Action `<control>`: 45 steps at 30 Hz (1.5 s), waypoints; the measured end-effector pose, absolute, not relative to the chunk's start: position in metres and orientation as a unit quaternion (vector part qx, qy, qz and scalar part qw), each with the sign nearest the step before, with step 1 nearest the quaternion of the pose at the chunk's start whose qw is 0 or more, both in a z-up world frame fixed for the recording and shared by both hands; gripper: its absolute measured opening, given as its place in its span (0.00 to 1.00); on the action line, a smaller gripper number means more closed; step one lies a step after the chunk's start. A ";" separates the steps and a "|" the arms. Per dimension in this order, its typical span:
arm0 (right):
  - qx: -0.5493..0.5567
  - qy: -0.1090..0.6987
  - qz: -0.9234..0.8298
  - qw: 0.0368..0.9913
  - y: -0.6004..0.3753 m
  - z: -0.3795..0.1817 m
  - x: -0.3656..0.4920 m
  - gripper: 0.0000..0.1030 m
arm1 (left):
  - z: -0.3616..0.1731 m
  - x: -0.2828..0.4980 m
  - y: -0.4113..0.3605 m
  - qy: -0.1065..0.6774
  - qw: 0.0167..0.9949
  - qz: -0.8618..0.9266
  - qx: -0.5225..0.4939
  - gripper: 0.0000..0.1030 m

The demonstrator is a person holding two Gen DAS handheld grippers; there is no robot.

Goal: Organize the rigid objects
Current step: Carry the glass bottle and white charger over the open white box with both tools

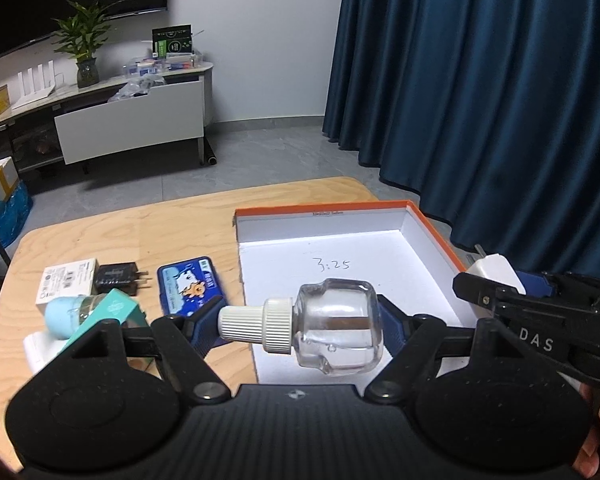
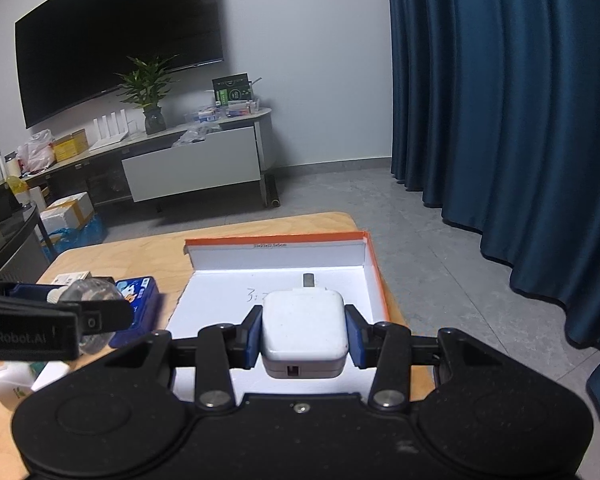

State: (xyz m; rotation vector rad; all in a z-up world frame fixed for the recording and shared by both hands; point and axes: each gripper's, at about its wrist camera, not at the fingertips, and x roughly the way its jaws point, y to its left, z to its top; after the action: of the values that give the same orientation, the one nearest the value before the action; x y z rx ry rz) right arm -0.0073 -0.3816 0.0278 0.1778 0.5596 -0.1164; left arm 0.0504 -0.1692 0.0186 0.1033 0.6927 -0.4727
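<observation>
behind the work area you have a grey tiled floor, a dark blue pleated curtain and a low white media cabinet. your surface is a light plywood table with rounded corners.

your left gripper clamps a small clear glass bottle with a ribbed white screw cap lengthwise: one blue pad bears on the cap end, the other on the base. this end-to-end hold stops the smooth, rounded glass from rolling out. the bottle hangs over the near edge of the shallow white cardboard box with an orange rim, which looks like the collection point.

your right gripper is closed tight on a white square plastic charger block, pads on its flat opposite sides, prongs pointing forward, above the box floor.

still on the table to the left: a blue rectangular tin with a cartoon print, a black plug adapter, a small white carton and a pale blue capped item. judged from this, sorting is under way and neither held item is released yet.
</observation>
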 end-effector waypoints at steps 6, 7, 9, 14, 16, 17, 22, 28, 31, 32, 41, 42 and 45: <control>0.087 0.275 -0.059 0.956 -0.384 0.029 0.000 0.49 | 0.017 0.057 -0.176 0.338 0.911 -0.232 0.052 0.77; 0.087 0.275 -0.059 0.956 -0.386 0.029 0.002 0.49 | 0.017 0.059 -0.177 0.338 0.911 -0.232 0.052 0.77; 0.087 0.275 -0.060 0.956 -0.388 0.029 0.005 0.49 | 0.016 0.061 -0.179 0.340 0.910 -0.232 0.051 0.77; 0.087 0.275 -0.063 0.955 -0.393 0.030 0.012 0.49 | 0.015 0.064 -0.186 0.342 0.909 -0.232 0.054 0.77; 0.088 0.275 -0.064 0.955 -0.396 0.031 0.016 0.49 | 0.015 0.065 -0.189 0.341 0.909 -0.233 0.056 0.77; 0.089 0.275 -0.064 0.955 -0.397 0.031 0.018 0.49 | 0.015 0.066 -0.191 0.341 0.909 -0.234 0.056 0.77; 0.087 0.276 -0.063 0.955 -0.399 0.032 0.024 0.49 | 0.015 0.070 -0.197 0.340 0.909 -0.236 0.057 0.77; 0.089 0.277 -0.063 0.955 -0.401 0.032 0.030 0.49 | 0.015 0.076 -0.205 0.339 0.908 -0.239 0.061 0.77; 0.087 0.279 -0.063 0.954 -0.402 0.032 0.033 0.49 | 0.014 0.078 -0.208 0.338 0.908 -0.240 0.063 0.77; 0.085 0.280 -0.063 0.954 -0.402 0.032 0.034 0.49 | 0.014 0.079 -0.209 0.337 0.908 -0.240 0.063 0.77; 0.083 0.282 -0.064 0.954 -0.404 0.032 0.043 0.49 | 0.012 0.084 -0.216 0.339 0.908 -0.239 0.063 0.77; 0.084 0.283 -0.063 0.953 -0.405 0.032 0.045 0.49 | 0.012 0.085 -0.216 0.339 0.908 -0.239 0.061 0.77; 0.083 0.285 -0.064 0.953 -0.405 0.031 0.046 0.50 | 0.011 0.086 -0.216 0.340 0.908 -0.238 0.062 0.77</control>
State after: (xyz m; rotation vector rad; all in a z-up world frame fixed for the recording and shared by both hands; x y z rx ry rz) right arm 0.0460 -0.4053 0.0310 0.1692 0.5790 -0.1293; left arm 0.0865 -0.2163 0.0106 0.1283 0.7025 -0.4916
